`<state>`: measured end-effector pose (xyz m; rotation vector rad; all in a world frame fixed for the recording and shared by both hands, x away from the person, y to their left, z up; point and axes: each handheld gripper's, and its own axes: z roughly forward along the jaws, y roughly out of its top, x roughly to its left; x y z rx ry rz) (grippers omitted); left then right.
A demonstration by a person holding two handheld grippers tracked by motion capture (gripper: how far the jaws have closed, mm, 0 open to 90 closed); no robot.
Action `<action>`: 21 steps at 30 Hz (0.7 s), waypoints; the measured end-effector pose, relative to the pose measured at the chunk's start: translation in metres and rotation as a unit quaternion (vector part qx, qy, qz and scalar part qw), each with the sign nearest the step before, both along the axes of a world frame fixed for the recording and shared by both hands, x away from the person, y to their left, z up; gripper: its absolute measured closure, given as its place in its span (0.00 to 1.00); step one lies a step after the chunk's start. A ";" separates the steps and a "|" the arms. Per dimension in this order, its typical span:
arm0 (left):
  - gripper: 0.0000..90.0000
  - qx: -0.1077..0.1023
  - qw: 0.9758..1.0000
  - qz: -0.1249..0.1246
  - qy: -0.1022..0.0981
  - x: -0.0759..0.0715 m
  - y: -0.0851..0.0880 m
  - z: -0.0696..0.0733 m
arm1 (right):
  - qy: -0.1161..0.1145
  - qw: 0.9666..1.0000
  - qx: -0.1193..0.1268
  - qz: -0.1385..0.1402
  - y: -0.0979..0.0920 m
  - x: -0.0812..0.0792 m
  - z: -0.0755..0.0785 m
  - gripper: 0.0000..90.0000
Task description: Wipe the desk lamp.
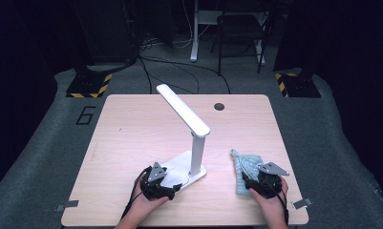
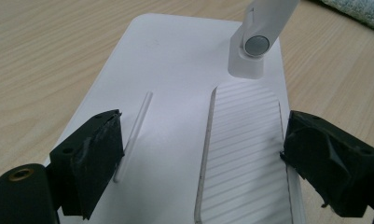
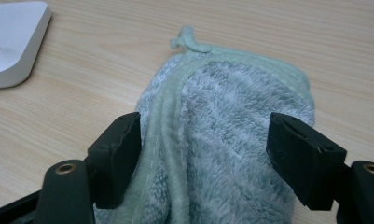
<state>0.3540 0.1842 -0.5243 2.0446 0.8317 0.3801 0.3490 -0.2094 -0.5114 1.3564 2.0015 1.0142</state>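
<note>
- The pale wooden table (image 1: 132,143) takes up most of the high view; both my hands come in over its near edge.
- The white folding desk lamp (image 1: 191,143) stands near the middle of the table, its long head tilted up and away, and its flat white base (image 2: 175,70) lies straight under my left gripper.
- The light blue-green fluffy towel (image 3: 222,140), bunched up with a small loop at its far end, lies right of the lamp, near the table's front right.
- My left gripper (image 2: 203,154) has its jaws spread wide over the lamp base, one on each side of the ribbed patch, pinching nothing.
- My right gripper (image 3: 203,158) is spread too, its jaws either side of the towel, not squeezing it.
</note>
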 end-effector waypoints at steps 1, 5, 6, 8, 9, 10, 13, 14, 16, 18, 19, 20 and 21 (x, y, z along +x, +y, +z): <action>0.13 0.000 1.000 -0.001 0.000 0.000 0.000 0.000 | 0.006 1.000 -0.001 0.001 0.000 0.000 -0.001 0.29; 0.14 -0.003 1.000 -0.002 -0.002 0.000 0.000 -0.001 | 0.010 1.000 -0.009 0.005 0.001 0.003 -0.003 0.28; 0.14 -0.003 1.000 -0.002 -0.002 0.000 0.000 -0.001 | 0.010 1.000 -0.009 0.005 0.001 0.004 -0.003 0.27; 0.14 -0.003 1.000 -0.002 -0.003 0.000 0.000 -0.001 | 0.014 1.000 -0.011 0.004 0.001 0.005 -0.005 0.26; 0.14 -0.003 1.000 -0.002 -0.002 0.000 0.000 -0.001 | 0.020 1.000 -0.013 0.007 0.001 0.006 -0.006 0.26; 0.14 -0.003 1.000 -0.001 -0.002 0.000 0.000 -0.001 | 0.025 1.000 -0.014 0.008 0.002 0.007 -0.008 0.25; 0.14 -0.003 1.000 0.000 -0.002 0.000 0.000 -0.001 | 0.024 0.999 -0.019 0.010 0.003 0.006 -0.007 0.26; 0.14 -0.003 1.000 0.000 -0.002 0.000 0.000 -0.001 | 0.020 1.000 -0.018 0.012 0.003 0.006 -0.007 0.27; 0.14 -0.004 1.000 0.000 -0.001 0.000 0.000 -0.001 | 0.015 1.000 -0.019 0.006 0.005 0.003 -0.005 0.28; 0.14 -0.003 1.000 0.000 -0.002 0.000 0.000 -0.001 | 0.015 0.999 -0.037 0.009 0.007 0.004 -0.007 0.30; 0.14 -0.003 1.000 0.000 -0.002 0.000 0.000 -0.001 | 0.015 0.999 -0.037 0.009 0.007 0.004 -0.007 0.30; 0.14 -0.003 1.000 0.000 -0.002 0.000 0.000 -0.001 | 0.025 0.999 -0.042 0.009 0.008 0.004 -0.008 0.29; 0.14 -0.003 1.000 0.001 -0.003 0.000 0.000 -0.001 | 0.022 0.999 -0.045 0.011 0.008 0.005 -0.010 0.28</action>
